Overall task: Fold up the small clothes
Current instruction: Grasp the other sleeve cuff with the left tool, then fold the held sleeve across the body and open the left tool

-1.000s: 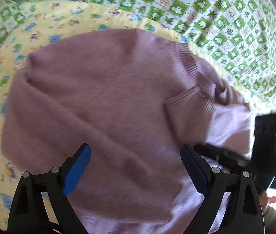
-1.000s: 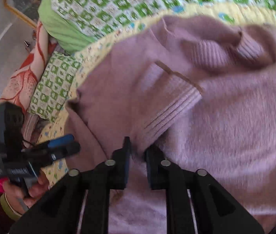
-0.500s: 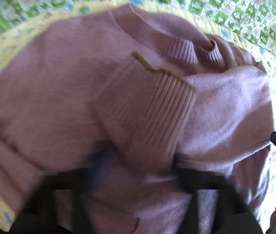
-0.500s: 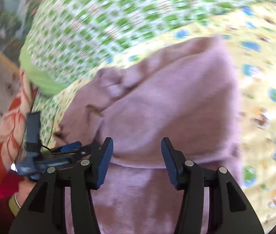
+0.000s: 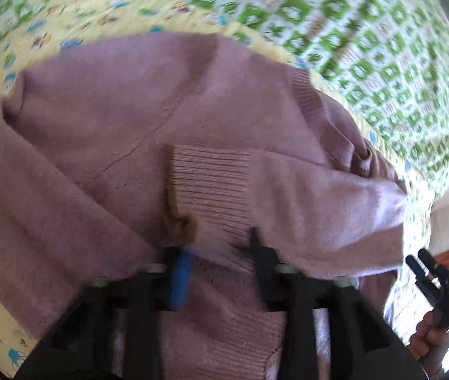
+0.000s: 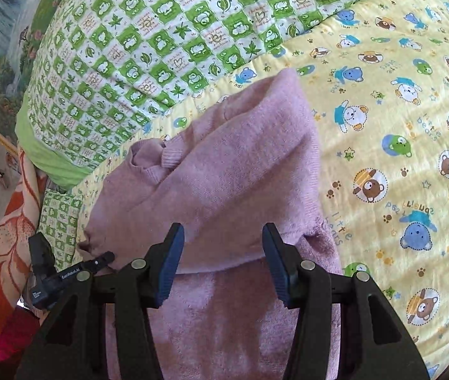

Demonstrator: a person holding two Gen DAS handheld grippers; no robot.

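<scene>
A small mauve knit sweater point(image 5: 104, 133) lies on a yellow bear-print sheet point(image 5: 75, 22). One sleeve is folded across the body, its ribbed cuff point(image 5: 208, 183) near the middle. My left gripper point(image 5: 218, 266) sits at the cuff with its fingers partly closed around the sleeve fabric; the view is blurred. My right gripper point(image 6: 221, 262) is open and empty, just above the folded sleeve at the sweater's point(image 6: 224, 177) side. The right gripper also shows in the left wrist view point(image 5: 427, 272), and the left gripper in the right wrist view point(image 6: 97, 261).
A green-and-white checked quilt point(image 6: 161, 31) lies bunched behind the sweater. An orange and red blanket point(image 6: 2, 253) is at the left edge. The yellow sheet point(image 6: 398, 126) stretches to the right.
My right gripper let go of the sleeve cuff, opened and drew back to the sweater's side. My left gripper moved in to the cuff and narrowed from wide open.
</scene>
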